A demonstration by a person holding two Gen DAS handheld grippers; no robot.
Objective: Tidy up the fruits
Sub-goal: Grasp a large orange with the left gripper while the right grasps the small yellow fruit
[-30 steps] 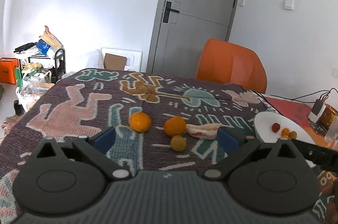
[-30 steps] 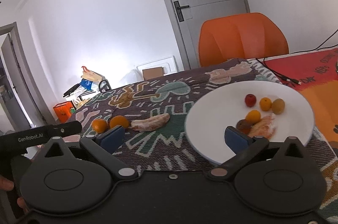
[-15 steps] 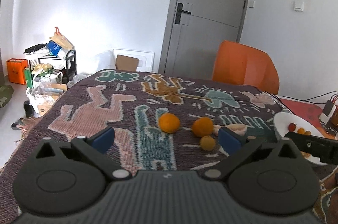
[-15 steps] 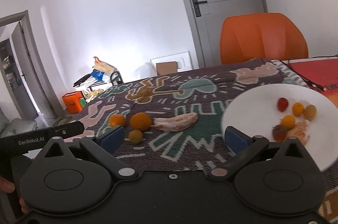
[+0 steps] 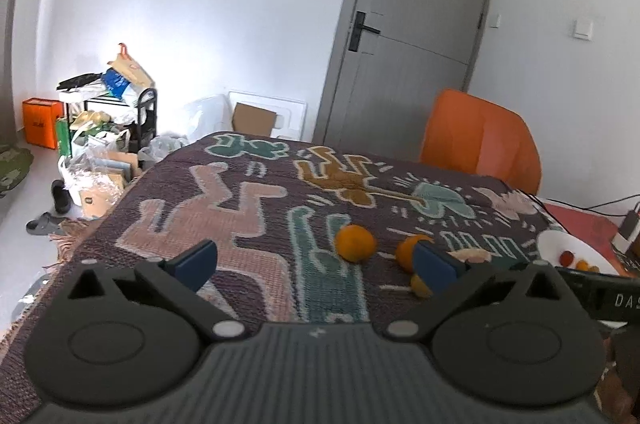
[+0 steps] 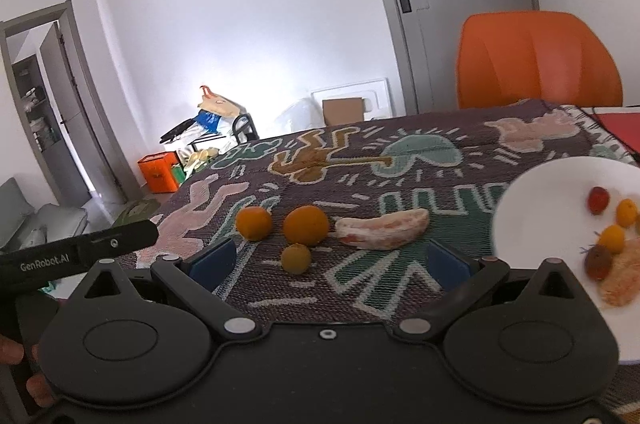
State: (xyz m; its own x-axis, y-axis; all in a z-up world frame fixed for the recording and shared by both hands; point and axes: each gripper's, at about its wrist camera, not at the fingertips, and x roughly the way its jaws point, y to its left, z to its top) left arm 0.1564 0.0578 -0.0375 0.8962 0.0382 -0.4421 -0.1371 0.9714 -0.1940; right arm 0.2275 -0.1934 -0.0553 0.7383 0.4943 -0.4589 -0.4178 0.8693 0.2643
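oranges [image 6: 306, 225] and a peeled segment [image 6: 382, 228] lie left of the white plate [image 6: 540, 192]; left gripper [image 5: 316, 264] and right gripper [image 6: 328, 258] both gape, holding nothing.

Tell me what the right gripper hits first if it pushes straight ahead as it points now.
Probably the small yellow-orange fruit: it lies nearest, between the open fingers of the right gripper. Just beyond it sits the larger orange. Depth is hard to judge in this fisheye view.
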